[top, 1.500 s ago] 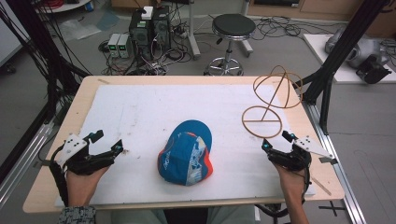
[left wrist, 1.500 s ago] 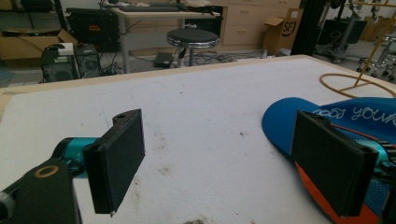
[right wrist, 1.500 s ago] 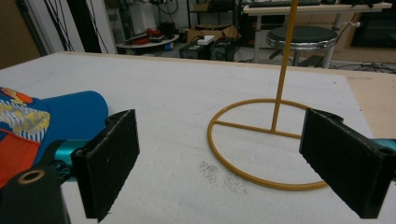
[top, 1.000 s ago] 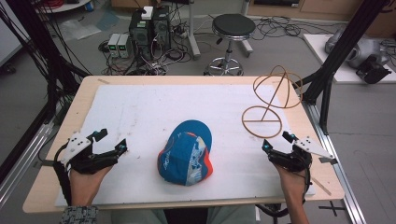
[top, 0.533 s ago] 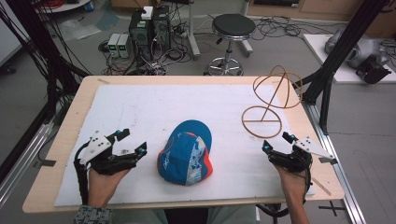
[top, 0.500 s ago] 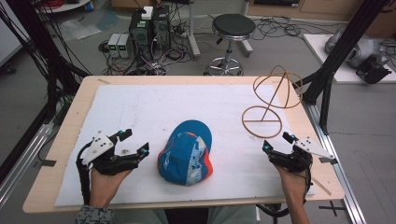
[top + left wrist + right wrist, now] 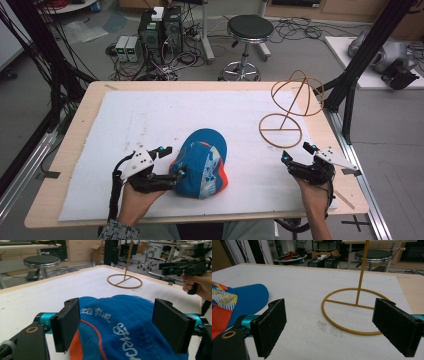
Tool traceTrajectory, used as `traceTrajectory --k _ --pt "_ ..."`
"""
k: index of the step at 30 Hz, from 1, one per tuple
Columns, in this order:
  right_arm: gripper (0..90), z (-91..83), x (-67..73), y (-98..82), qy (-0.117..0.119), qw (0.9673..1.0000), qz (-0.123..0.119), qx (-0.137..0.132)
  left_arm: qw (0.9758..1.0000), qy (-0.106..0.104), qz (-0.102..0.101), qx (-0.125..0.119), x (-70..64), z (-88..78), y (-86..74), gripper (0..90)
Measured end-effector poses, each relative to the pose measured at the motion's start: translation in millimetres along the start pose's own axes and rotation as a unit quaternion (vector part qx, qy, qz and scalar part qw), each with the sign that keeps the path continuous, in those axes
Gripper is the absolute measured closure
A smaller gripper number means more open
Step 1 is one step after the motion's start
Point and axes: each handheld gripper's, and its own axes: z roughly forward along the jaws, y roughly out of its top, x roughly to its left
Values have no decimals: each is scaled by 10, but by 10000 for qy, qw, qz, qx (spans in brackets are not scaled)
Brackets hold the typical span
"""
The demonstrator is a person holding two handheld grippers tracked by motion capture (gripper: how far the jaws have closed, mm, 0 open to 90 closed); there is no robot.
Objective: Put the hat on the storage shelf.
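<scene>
A blue cap with orange trim and white lettering lies on the white mat, near the front middle. My left gripper is at the cap's left side. Its jaws have just been closing a little and still stand wide. In the left gripper view the cap's crown sits between the pads, which do not press on it. My right gripper rests open at the front right with nothing in it, facing a tan wire stand. The stand's base ring lies just beyond its jaws.
The white mat covers most of the wooden table. The wire stand rises at the back right of the mat. Beyond the table's far edge are a stool and floor equipment. A black frame post stands by the right edge.
My left gripper has slid to the right across the mat, from the front left up to the cap's side. The right gripper, the cap and the stand have stayed put.
</scene>
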Motion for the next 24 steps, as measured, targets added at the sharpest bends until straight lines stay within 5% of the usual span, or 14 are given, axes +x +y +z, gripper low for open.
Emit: traceTrajectory --k 7,24 --pt "112 -8 -3 0 -24 10000 9 13 9997 -177 -79 164 -36 125 -64 253" --pt "112 -9 -12 1 -46 10000 -7 5 9975 -499 -283 421 47 189 -107 561"
